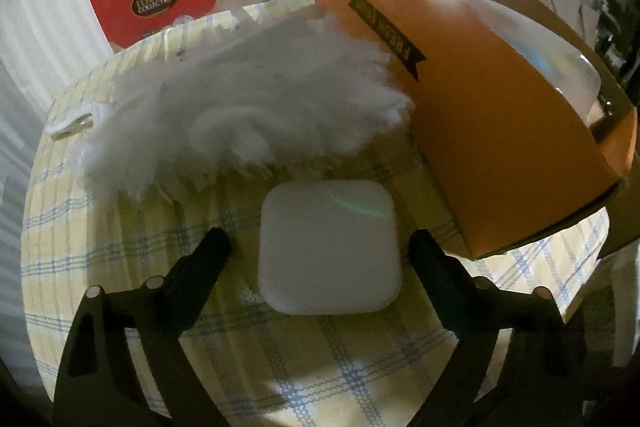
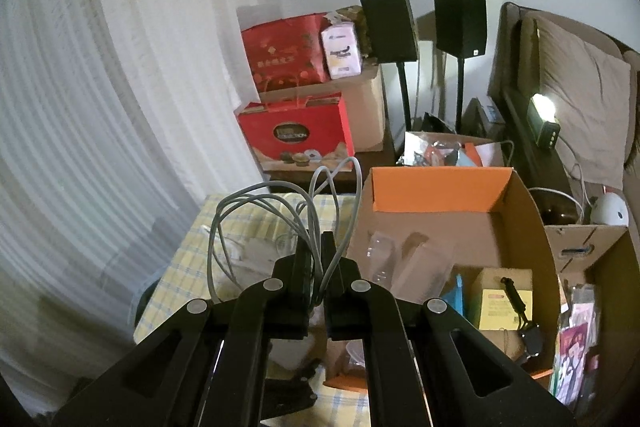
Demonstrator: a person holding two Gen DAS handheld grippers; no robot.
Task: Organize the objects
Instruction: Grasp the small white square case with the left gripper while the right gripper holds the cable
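1. My left gripper point(image 1: 320, 251) points steeply down at the bench point(image 1: 120, 227), which is covered by a yellow checked cloth. Its jaws stand wide and grip nothing. A flat white square case with rounded corners point(image 1: 329, 247) lies between them, with a gap of cloth showing on each side, so the pads are not yet on it.

2. I read the wide stance as set to straddle the white case: the fingers flank its two side edges, ready to close across its width.

3. Just beyond the jaws' tips lies a heap of white fluffy stuffing point(image 1: 248, 99); the case sits nearer to me than that, clear of it, so closing should not snag fluff.

4. To the right of these jaws, near the case, stands an orange cardboard box point(image 1: 492, 115). I judge it to be the place where things go.

5. My right gripper point(image 2: 316, 259) has its jaws closed tight on a looped grey cable point(image 2: 276, 211). The loops stand up above the fingertips and the pinch is low on the bundle, which keeps the coils together.

6. Ahead and to the right of those jaws, the same box point(image 2: 520, 211) shows its open top, with a yellow packet and clear plastic pieces inside. The cable is not yet in it.
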